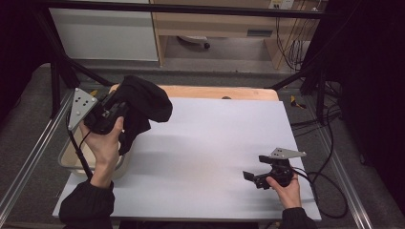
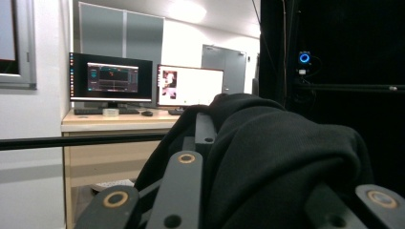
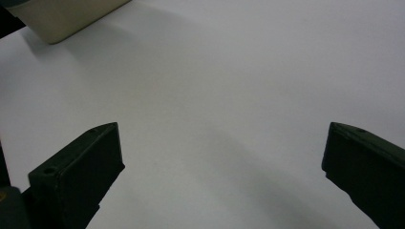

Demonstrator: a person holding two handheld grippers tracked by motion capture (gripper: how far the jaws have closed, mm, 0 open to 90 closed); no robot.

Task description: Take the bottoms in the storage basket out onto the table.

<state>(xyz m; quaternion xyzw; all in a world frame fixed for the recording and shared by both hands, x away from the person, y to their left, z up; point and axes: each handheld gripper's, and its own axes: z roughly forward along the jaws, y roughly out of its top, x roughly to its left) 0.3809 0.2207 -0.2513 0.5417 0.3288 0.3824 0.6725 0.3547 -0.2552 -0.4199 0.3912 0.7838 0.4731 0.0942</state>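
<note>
White table: left gripper clamps a black cloth; right gripper rests open. Loose folds could slip free, missing the bin.

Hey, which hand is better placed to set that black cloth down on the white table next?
Left. The left gripper is shut on the black cloth, lifted at the white table edge. The right gripper rests open and empty, far from the cloth.

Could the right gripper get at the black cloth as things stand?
Probably yes. The right gripper sits with jaws open at the table's near right, and the white surface between looks bare. But the black cloth hangs lifted at the far left, clamped in the left gripper, so it would need a long reach across.
</note>
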